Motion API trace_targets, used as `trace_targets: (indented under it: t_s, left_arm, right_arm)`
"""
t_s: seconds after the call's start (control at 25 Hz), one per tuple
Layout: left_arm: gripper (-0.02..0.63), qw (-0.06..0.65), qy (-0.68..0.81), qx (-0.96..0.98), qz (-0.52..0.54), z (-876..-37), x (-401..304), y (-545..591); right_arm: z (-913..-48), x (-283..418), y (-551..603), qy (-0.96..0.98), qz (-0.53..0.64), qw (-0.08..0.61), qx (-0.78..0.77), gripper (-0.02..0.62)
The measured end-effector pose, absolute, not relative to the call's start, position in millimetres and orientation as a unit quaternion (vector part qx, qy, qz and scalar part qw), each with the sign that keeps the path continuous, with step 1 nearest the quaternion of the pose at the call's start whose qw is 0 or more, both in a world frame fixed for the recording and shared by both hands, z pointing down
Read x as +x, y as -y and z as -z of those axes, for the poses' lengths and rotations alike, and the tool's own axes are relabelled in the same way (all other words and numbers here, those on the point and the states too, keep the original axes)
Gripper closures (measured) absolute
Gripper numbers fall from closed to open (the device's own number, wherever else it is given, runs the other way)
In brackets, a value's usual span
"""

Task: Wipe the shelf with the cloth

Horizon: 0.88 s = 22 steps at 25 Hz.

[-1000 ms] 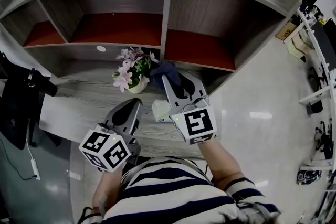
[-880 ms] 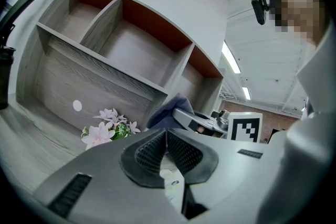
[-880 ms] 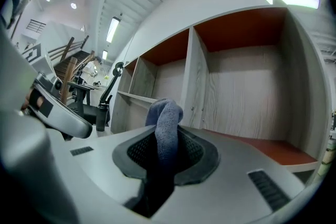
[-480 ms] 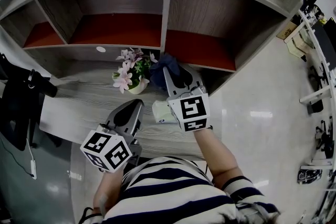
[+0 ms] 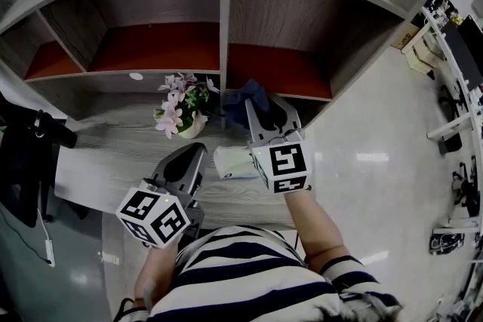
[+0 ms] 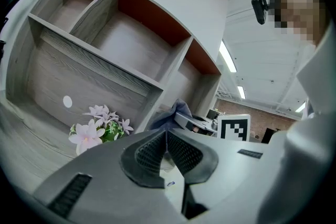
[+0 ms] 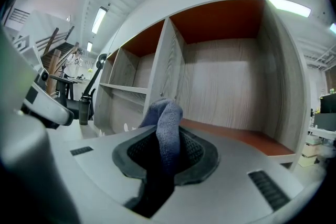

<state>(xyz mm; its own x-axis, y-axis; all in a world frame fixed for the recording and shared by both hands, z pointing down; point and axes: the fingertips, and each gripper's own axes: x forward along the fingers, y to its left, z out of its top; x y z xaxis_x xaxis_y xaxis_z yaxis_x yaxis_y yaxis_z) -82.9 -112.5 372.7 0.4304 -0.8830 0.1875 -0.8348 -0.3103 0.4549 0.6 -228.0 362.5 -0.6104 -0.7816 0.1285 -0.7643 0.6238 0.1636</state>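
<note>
Right gripper (image 5: 255, 103) clamped on the blue cloth (image 5: 244, 93). In the right gripper view the cloth (image 7: 168, 119) is pinched between both jaws of the right gripper (image 7: 168, 135), one bunch sticking up past the tips and the rest hanging down behind them. The cloth sits right at the tip of this gripper, at the front lip of the shelf (image 5: 302, 11)'s right compartment, which has a red floor. Can't tell whether the cloth touches the shelf. That compartment is straight ahead of the right gripper, with the upright divider (image 7: 164, 60) just left of the cloth.

Left gripper (image 5: 190, 154) has its jaws together and nothing between them; the pads meet in the left gripper view (image 6: 167, 136). It is held low over the bench (image 5: 106, 151), nearer the person than the right gripper. Flower pot (image 5: 181, 111) is ahead of the left gripper and left of the right one. A pale box (image 5: 232, 161) lies on the bench just left of the right gripper.
</note>
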Motion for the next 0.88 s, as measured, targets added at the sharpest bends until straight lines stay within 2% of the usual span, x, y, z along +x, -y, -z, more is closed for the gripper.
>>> trace_targets:
  t_s: [0.88]
  left_arm:
    - [0.583, 0.26, 0.465, 0.846, 0.035, -375.7, -39.2, 132.4]
  right_arm:
    - [-362.0, 130.5, 243.6, 0.818, 0.033, 0.109, 0.564, 0.509]
